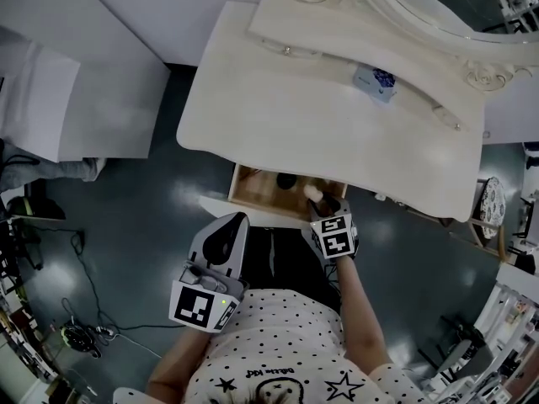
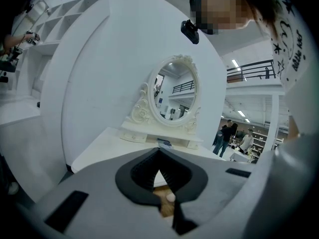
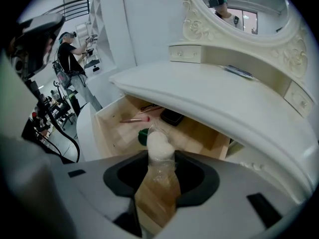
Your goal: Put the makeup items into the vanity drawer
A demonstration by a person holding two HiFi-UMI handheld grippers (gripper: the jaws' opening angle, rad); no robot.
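The jaws of the right gripper (image 3: 160, 159) are closed on a wrapped white puff (image 3: 159, 144). It is held just above the open drawer (image 3: 112, 131), its long axis pointed along the jaws. The left gripper (image 2: 159, 151) is shut, empty, and farther from the drawer.

drawer (image 3: 199, 136): open | pink brush (image 3: 133, 119), black compact (image 3: 172, 117): inside | wrapped white puff (image 3: 159, 146): above drawer
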